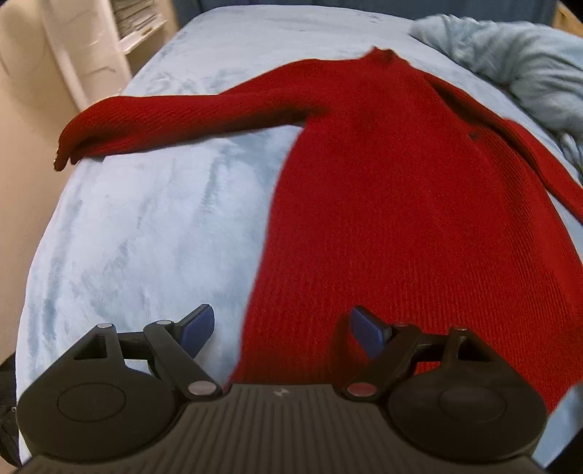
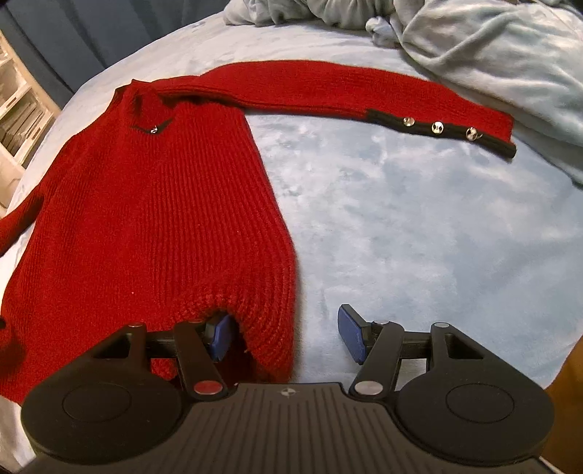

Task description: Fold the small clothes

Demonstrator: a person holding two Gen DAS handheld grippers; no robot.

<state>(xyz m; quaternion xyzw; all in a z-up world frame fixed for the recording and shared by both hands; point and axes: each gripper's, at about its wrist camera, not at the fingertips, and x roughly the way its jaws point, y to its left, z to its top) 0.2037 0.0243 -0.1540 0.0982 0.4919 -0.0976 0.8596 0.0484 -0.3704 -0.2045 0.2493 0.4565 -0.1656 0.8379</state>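
- Pale blue plush bedcover (image 2: 419, 218) spans both views; a rumpled grey-blue blanket (image 2: 492, 54) is heaped at the far edge and white shelving (image 1: 135, 25) stands off the bed's side.
- Red ribbed-knit sweater (image 2: 153, 204) lies flat on the bed, collar away, both sleeves spread outward; the sleeve with three silver buttons (image 2: 437, 127) on a black-trimmed cuff reaches toward the blanket.
- Left tool (image 1: 280, 328): jaws wide apart, straddling the hem's left side edge, one blue pad over bedcover, one over knit. Nothing gripped.
- Right tool (image 2: 284, 335): jaws apart around the hem's right corner; one pad pushes into the knit, the other sits clear over bedcover. Not clamped.
- Judgement: hem-corner pickup is in preparation.
- Risks: closing now may pinch the plush bedcover along with the knit and drag it; a one-layer grab would let the back panel lag and bunch; uneven lift between tools would skew the fold; the buttoned cuff could snag the blanket.
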